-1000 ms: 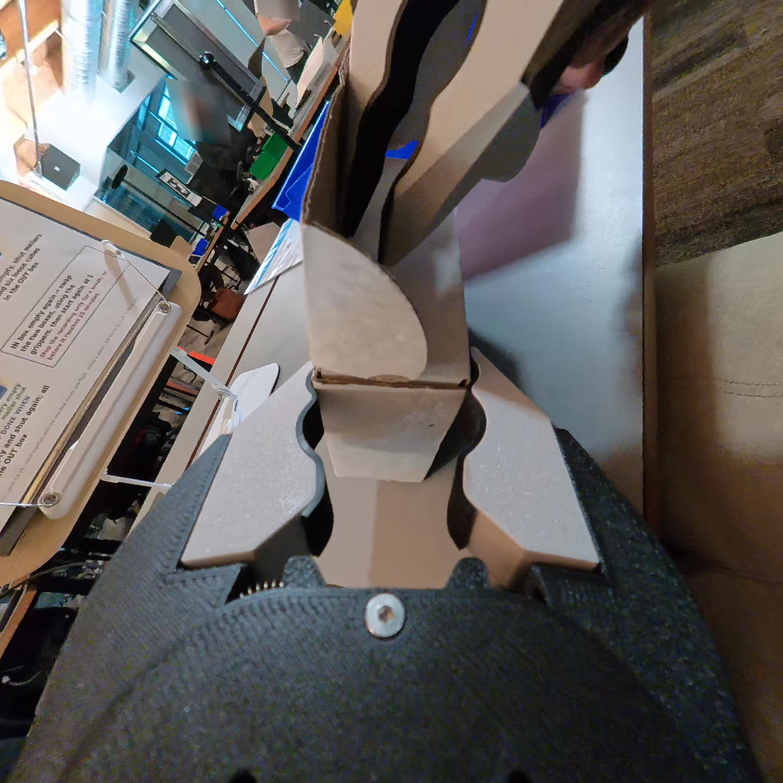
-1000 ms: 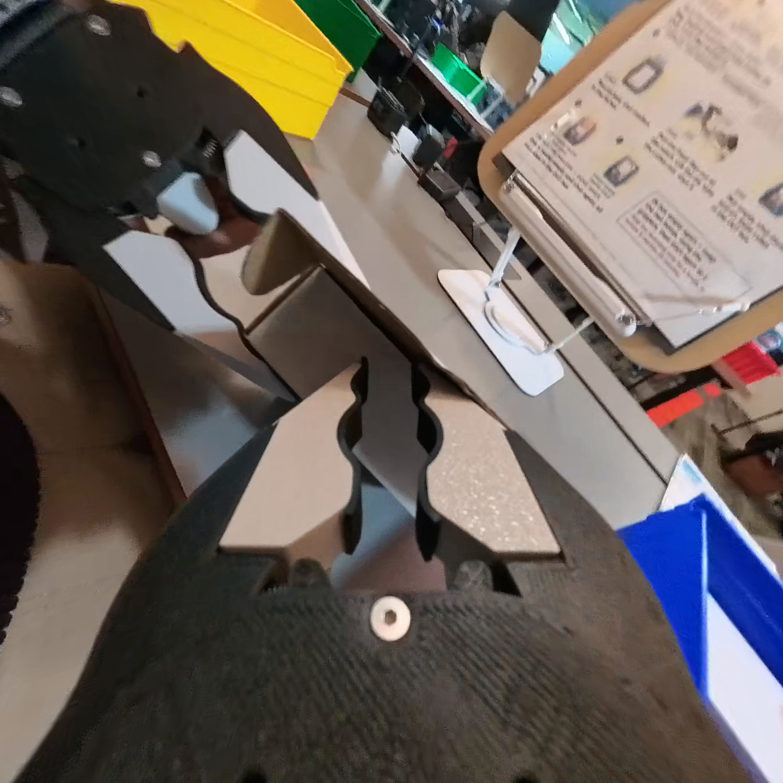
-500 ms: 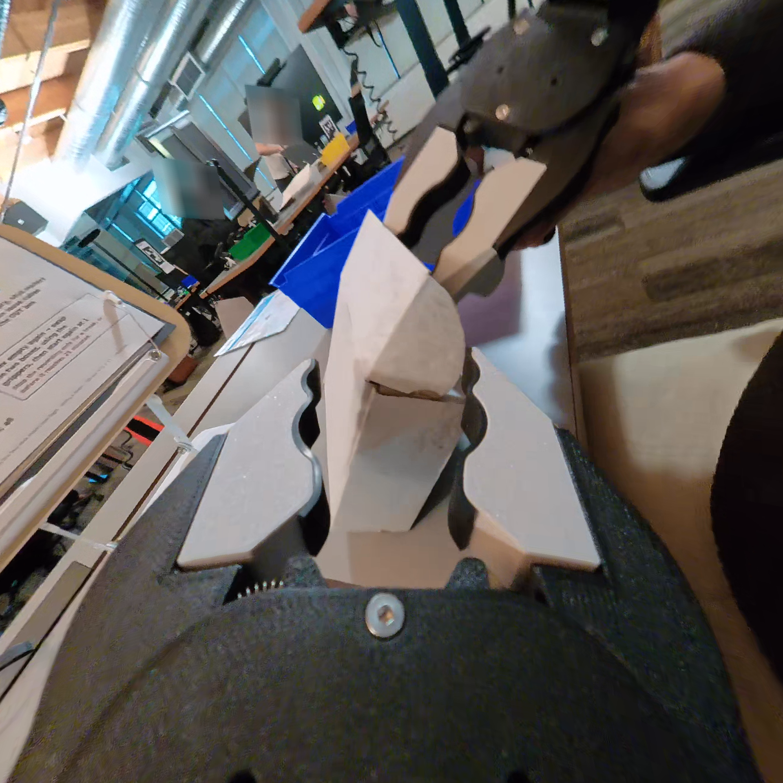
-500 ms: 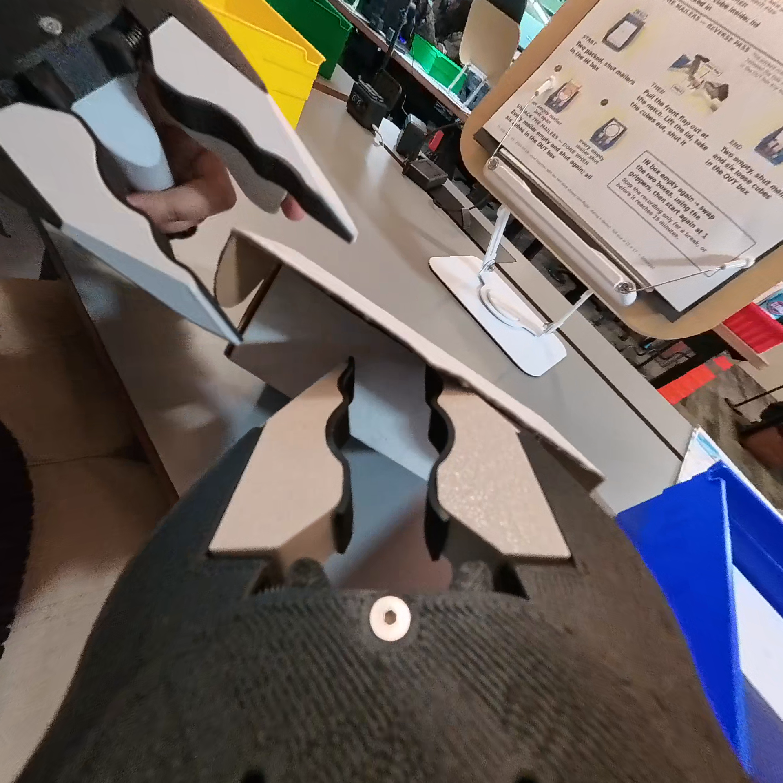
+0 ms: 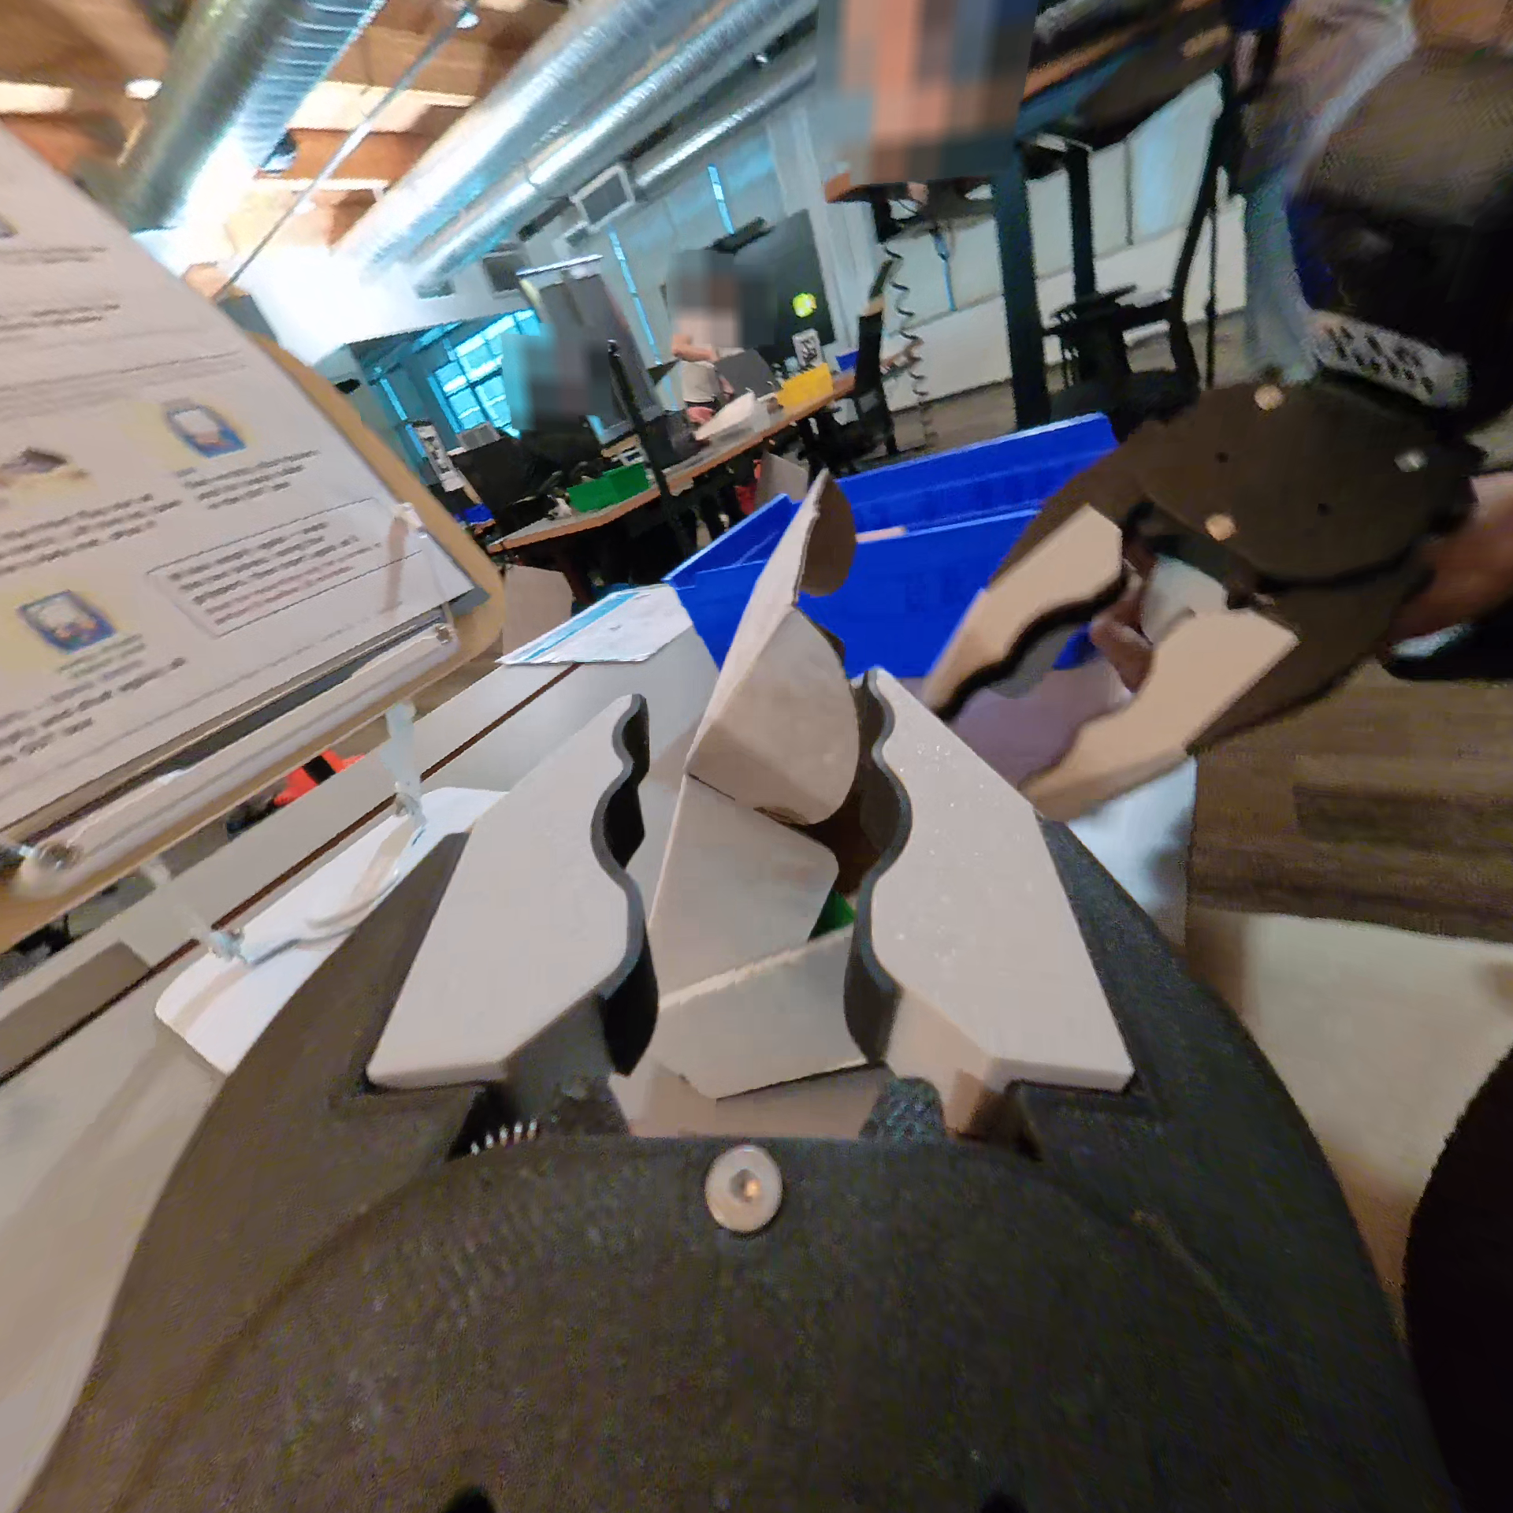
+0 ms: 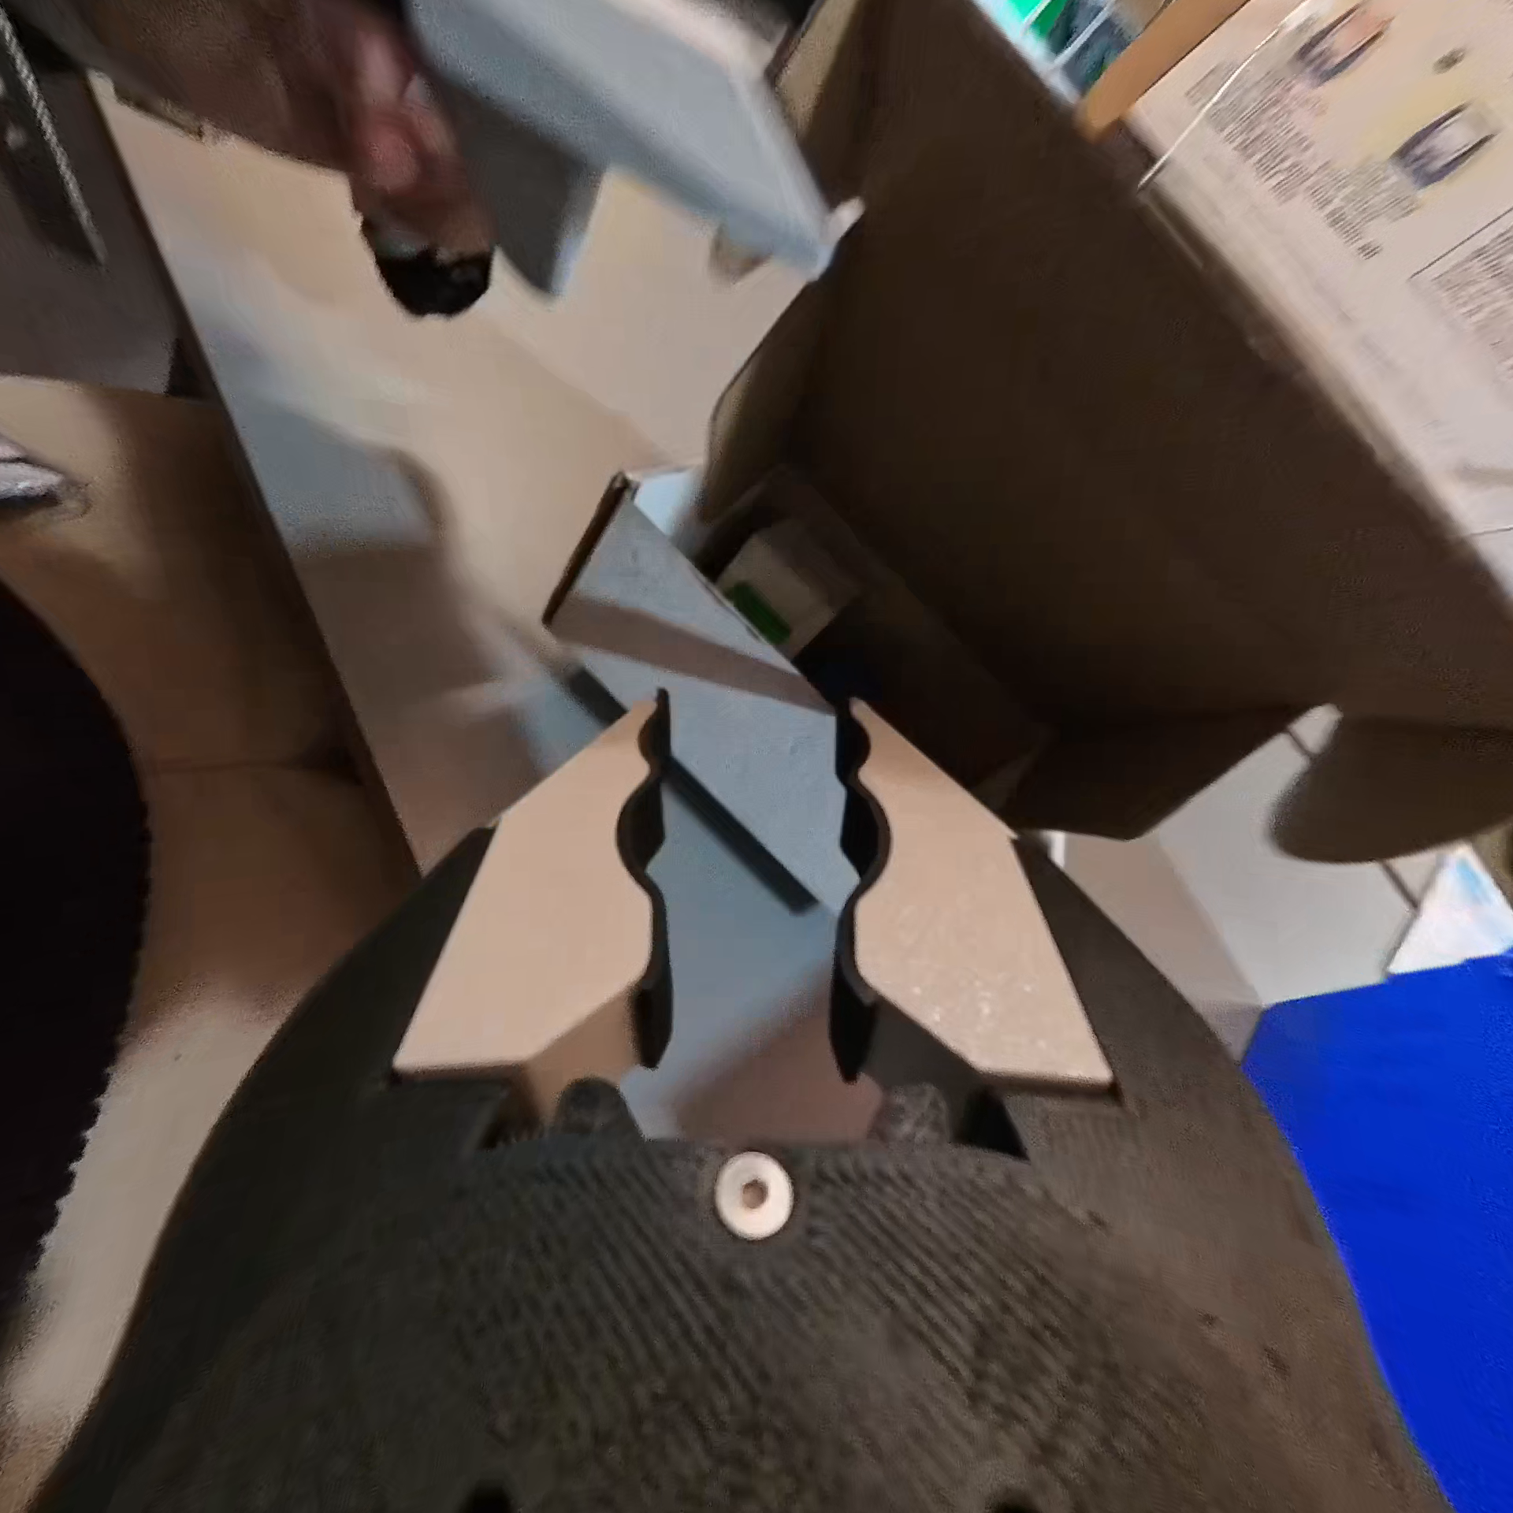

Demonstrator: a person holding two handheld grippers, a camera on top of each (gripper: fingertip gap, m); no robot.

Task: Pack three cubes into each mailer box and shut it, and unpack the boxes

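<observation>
A brown cardboard mailer box [image 5: 737, 901] stands on the table with its lid [image 6: 1064, 491] swung up. A green cube [image 6: 778, 593] shows inside it, and also as a sliver in the left wrist view [image 5: 835, 913]. My left gripper [image 5: 753, 696] is open around the lid's rounded side flap [image 5: 778, 720], which leans on the right finger. One of its fingers [image 6: 639, 123] shows blurred at the lid's top corner. My right gripper [image 6: 753, 720] is open and empty just in front of the box's front wall [image 6: 655, 606]. It also shows in the left wrist view [image 5: 982, 749].
A blue bin [image 5: 901, 589] stands behind the box and shows at the right [image 6: 1392, 1187]. An instruction sheet on a stand [image 5: 164, 532] overhangs the table, with its white base [image 5: 327, 901] nearby. A large cardboard box [image 5: 1351, 1023] sits at the table's edge. People sit at far desks. The grippers' ends are close to 9 centimeters from one another.
The lid has swung up with my left gripper around its side flap, and the green cube has come into view. My right gripper has let go of the box's flap and opened wider.
</observation>
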